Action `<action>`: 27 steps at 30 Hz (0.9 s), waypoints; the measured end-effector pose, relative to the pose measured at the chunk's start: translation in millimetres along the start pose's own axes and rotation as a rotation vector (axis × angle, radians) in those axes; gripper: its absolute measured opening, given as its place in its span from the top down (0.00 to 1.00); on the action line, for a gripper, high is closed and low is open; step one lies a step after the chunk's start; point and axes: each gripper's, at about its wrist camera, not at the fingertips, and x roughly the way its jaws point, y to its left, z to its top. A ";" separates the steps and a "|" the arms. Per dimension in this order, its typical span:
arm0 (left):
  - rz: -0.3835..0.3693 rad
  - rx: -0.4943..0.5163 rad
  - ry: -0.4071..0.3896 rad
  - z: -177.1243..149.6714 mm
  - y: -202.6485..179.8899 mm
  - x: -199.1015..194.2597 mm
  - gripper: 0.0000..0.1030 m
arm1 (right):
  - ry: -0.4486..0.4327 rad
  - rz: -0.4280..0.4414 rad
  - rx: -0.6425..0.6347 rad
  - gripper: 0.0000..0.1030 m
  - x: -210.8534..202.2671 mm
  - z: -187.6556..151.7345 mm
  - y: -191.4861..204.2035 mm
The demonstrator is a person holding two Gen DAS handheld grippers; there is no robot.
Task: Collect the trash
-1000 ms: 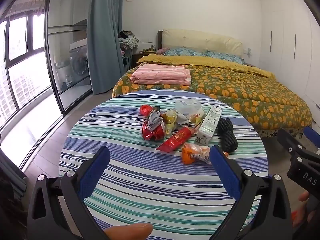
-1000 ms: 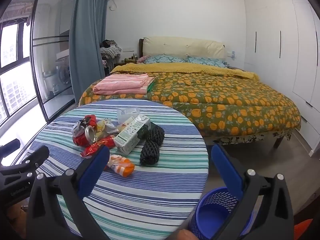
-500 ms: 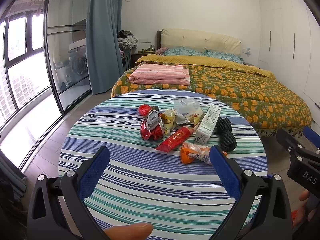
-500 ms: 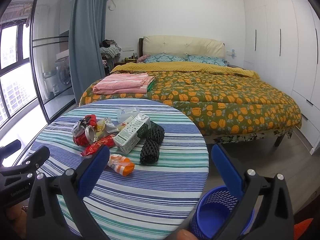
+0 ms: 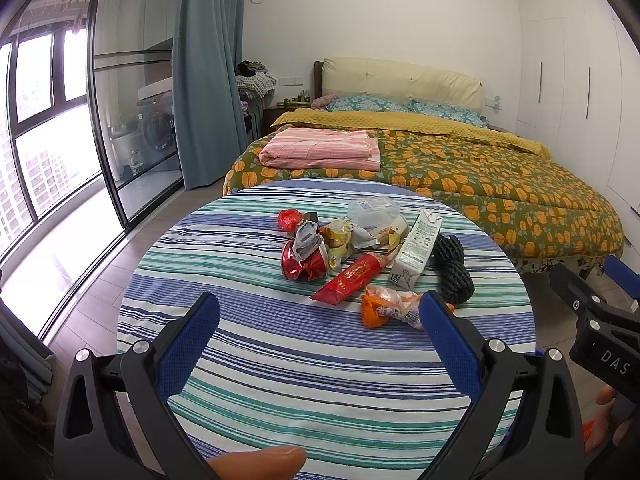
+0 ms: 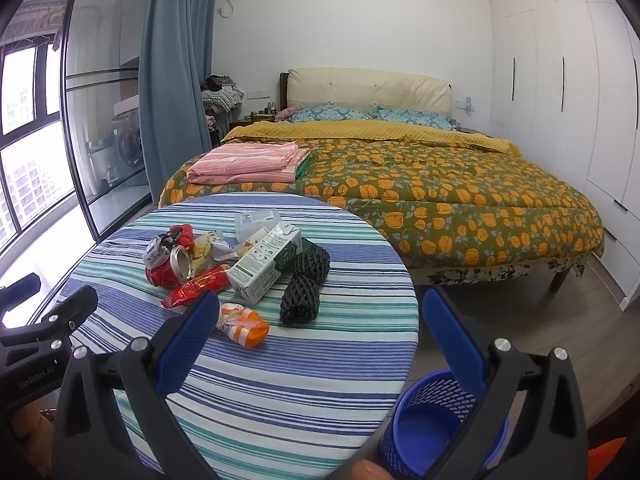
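Observation:
A pile of trash lies on the round striped table [image 5: 280, 360]: a crushed red can [image 5: 302, 264], a red wrapper [image 5: 352, 278], a milk carton [image 5: 416, 254], an orange wrapper [image 5: 386, 310], black foam netting [image 5: 454, 274] and a clear plastic box [image 5: 370, 210]. My left gripper [image 5: 320, 324] is open and empty, short of the pile. My right gripper [image 6: 320, 320] is open and empty, above the table's right edge, with the orange wrapper [image 6: 244, 326] by its left finger. A blue mesh bin [image 6: 432, 424] stands on the floor below the right gripper.
A bed with an orange-flowered cover [image 6: 440, 192] stands behind the table, with a folded pink blanket [image 5: 320, 154] on it. Glass doors and a curtain [image 5: 208, 72] are at left; white wardrobes [image 6: 560, 100] at right. The right gripper shows at the left view's right edge [image 5: 592, 320].
Both views have shifted very slightly; the trash and the grippers' opening are unchanged.

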 end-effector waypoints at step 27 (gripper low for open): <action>-0.001 -0.001 0.002 1.8 -1.1 -0.3 0.04 | 0.010 0.006 -0.008 0.04 3.5 -3.3 2.4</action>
